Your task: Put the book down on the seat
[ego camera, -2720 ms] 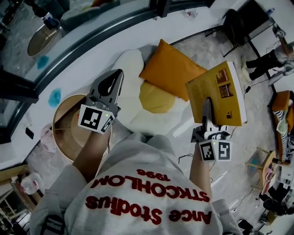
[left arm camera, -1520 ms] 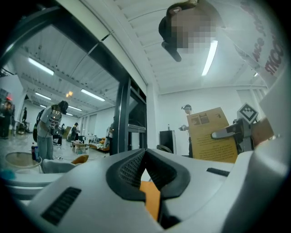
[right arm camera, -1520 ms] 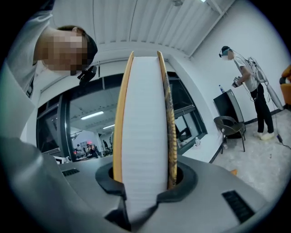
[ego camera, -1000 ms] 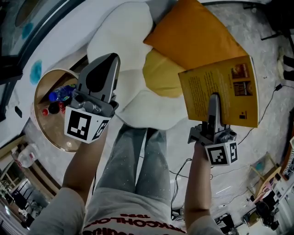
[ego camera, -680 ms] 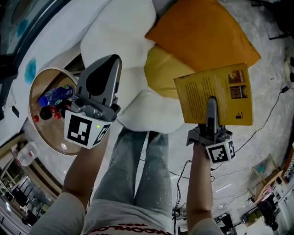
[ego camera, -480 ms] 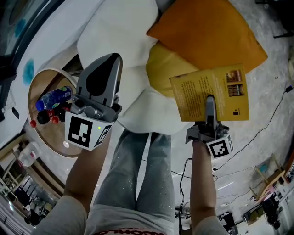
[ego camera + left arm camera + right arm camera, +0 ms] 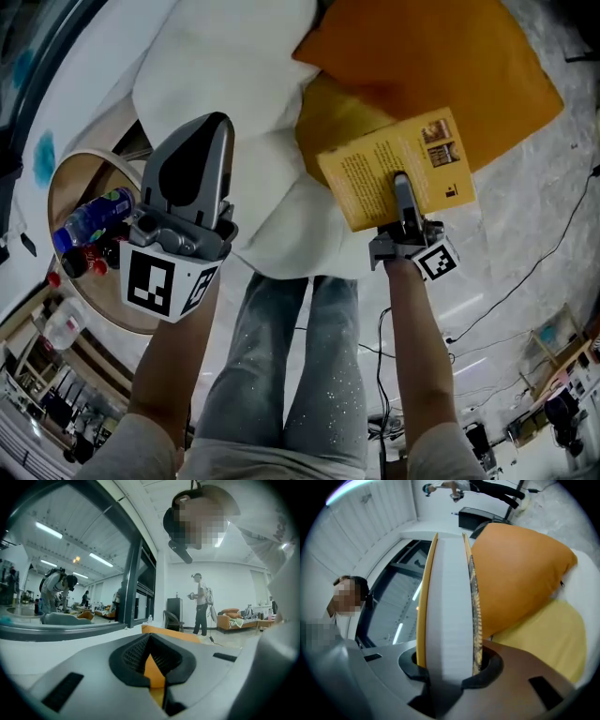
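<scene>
A yellow paperback book (image 7: 370, 167) is clamped by its near edge in my right gripper (image 7: 400, 186), cover up, over the yellow cushion (image 7: 323, 117) of the seat. The seat is a white, egg-shaped cushion (image 7: 225, 75) with an orange pillow (image 7: 450, 56) at its back. In the right gripper view the book's page block (image 7: 447, 597) stands between the jaws of the right gripper (image 7: 447, 670), with the orange pillow (image 7: 515, 569) beside it. Whether the book touches the cushion I cannot tell. My left gripper (image 7: 212, 127) hovers shut and empty over the seat's left side; the left gripper (image 7: 149, 637) also shows in its own view.
A round wooden side table (image 7: 66, 169) with bottles (image 7: 89, 220) stands left of the seat. The person's legs (image 7: 300, 375) are below the seat's front edge. Cables (image 7: 525, 272) lie on the floor at right. People stand far off in the room (image 7: 200, 603).
Both grippers have sunk toward the seat. The right one has rolled, so the book now lies flatter and further left, over the yellow cushion. The left jaws stayed shut.
</scene>
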Demonstrator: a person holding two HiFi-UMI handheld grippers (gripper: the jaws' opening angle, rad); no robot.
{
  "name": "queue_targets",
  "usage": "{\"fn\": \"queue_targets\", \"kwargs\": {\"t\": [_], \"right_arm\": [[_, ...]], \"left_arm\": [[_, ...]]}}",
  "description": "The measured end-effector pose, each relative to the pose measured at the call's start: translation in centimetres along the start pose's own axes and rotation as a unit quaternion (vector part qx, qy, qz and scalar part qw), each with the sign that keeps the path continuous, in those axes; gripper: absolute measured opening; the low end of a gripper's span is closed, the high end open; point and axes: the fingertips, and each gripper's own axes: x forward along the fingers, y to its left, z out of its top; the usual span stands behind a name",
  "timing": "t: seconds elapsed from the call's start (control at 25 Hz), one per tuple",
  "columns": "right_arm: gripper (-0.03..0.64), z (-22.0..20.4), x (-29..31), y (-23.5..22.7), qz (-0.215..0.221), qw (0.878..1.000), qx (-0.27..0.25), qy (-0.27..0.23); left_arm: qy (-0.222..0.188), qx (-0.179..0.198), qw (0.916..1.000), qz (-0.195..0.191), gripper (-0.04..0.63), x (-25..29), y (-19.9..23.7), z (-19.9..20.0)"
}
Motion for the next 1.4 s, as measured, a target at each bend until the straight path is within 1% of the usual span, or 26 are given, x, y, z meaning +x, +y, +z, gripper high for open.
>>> {"fn": "queue_targets", "kwargs": {"t": [0.16, 0.28, 0.48, 0.56, 0.68, 0.76, 0.88, 1.0, 1.08, 1.12, 1.24, 1.32, 1.4], "right_arm": [[0.156, -1.6, 0.1, -3.8, 0.016, 0.998, 0.062, -0.022], [0.156, -3.0, 0.5, -6.0, 0.017, 0.995, 0.093, -0.037], [0.156, -7.5, 2.6, -9.4, -0.002, 0.994, 0.111, -0.013], [0.156, -8.3, 2.7, -9.8, 0.006, 0.993, 0.115, -0.006], [0.156, -9.2, 2.8, -9.7, 0.029, 0.992, 0.124, 0.011], [0.156, -10.2, 2.6, -10.3, 0.026, 0.991, 0.129, 0.031], [0.156, -11.7, 2.4, -11.6, 0.005, 0.990, 0.133, 0.053], [0.156, -12.8, 2.5, -13.8, -0.035, 0.989, 0.127, 0.072], [0.156, -13.5, 2.8, -15.1, -0.060, 0.985, 0.127, 0.097], [0.156, -13.6, 3.1, -15.2, -0.066, 0.983, 0.128, 0.112], [0.173, -14.5, 4.2, -14.9, -0.082, 0.975, 0.120, 0.168], [0.184, -15.5, 4.2, -15.2, -0.113, 0.966, 0.099, 0.212], [0.200, -16.3, 3.9, -15.3, -0.135, 0.956, 0.076, 0.250]], "left_arm": [[0.004, -0.004, 1.0000, -0.007, 0.014, -0.5, -0.1, -1.8], [0.017, -0.006, 0.9997, -0.015, 0.014, -1.0, 0.2, -3.5], [0.031, -0.008, 0.9994, -0.016, 0.014, -2.5, 2.5, -6.1], [0.038, -0.011, 0.9990, -0.019, 0.014, -3.0, 2.5, -6.7], [0.047, -0.013, 0.9985, -0.023, 0.014, -3.6, 2.3, -7.3], [0.048, -0.015, 0.9985, -0.022, 0.014, -3.7, 2.2, -7.6], [0.048, -0.016, 0.9984, -0.024, 0.014, -3.7, 2.1, -8.0], [0.049, -0.013, 0.9983, -0.029, 0.014, -4.0, 2.1, -8.7], [0.050, -0.016, 0.9982, -0.028, 0.014, -4.1, 2.0, -9.2], [0.050, -0.017, 0.9982, -0.028, 0.014, -4.1, 1.8, -9.1], [0.053, -0.023, 0.9980, -0.027, 0.014, -4.0, 1.5, -8.8], [0.056, -0.028, 0.9977, -0.027, 0.014, -4.1, 1.3, -8.9], [0.058, -0.029, 0.9974, -0.030, 0.014, -4.1, 1.1, -9.1]]}}
